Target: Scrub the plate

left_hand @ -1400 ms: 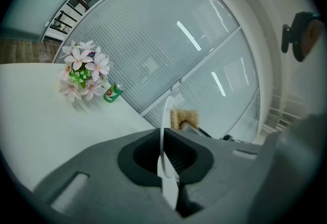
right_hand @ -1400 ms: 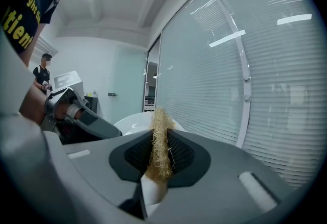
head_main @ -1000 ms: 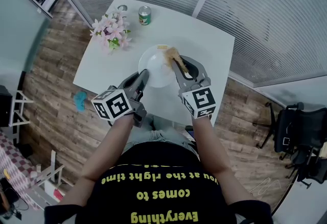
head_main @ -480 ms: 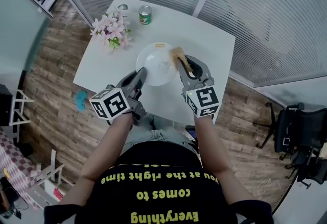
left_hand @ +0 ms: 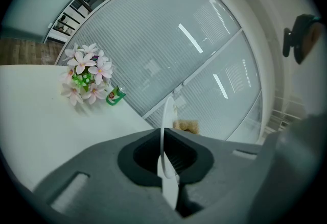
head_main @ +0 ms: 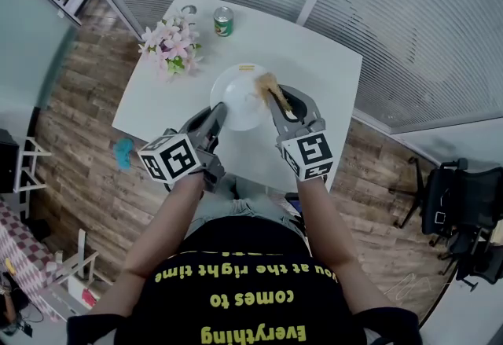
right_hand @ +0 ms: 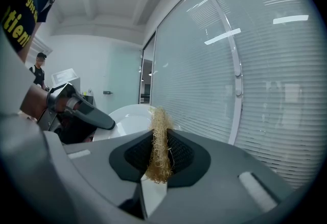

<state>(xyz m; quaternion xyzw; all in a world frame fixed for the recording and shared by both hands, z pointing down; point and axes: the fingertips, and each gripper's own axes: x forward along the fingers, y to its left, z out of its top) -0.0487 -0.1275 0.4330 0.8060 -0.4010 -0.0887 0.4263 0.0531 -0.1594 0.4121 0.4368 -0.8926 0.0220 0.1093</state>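
A white plate [head_main: 236,96] is held tilted above the white table [head_main: 314,60]. My left gripper [head_main: 221,110] is shut on its near-left rim; in the left gripper view the plate [left_hand: 164,131] stands edge-on between the jaws of that gripper [left_hand: 166,152]. My right gripper [head_main: 272,93] is shut on a tan fibre scrubber [head_main: 266,84], which lies against the plate's right side. In the right gripper view the scrubber [right_hand: 159,141] sticks up from the jaws of that gripper [right_hand: 158,155], with the plate [right_hand: 130,116] and the left gripper [right_hand: 84,109] behind it.
A bunch of pink flowers [head_main: 171,48] and a green can [head_main: 223,22] stand at the far left of the table. A small yellowish bit [head_main: 247,67] lies at the plate's far rim. Glass walls with blinds close the far side. A black chair [head_main: 460,206] stands at right.
Hardly anything: the scrubber has shifted slightly sideways and back at the plate's right side. Both grippers keep their grips.
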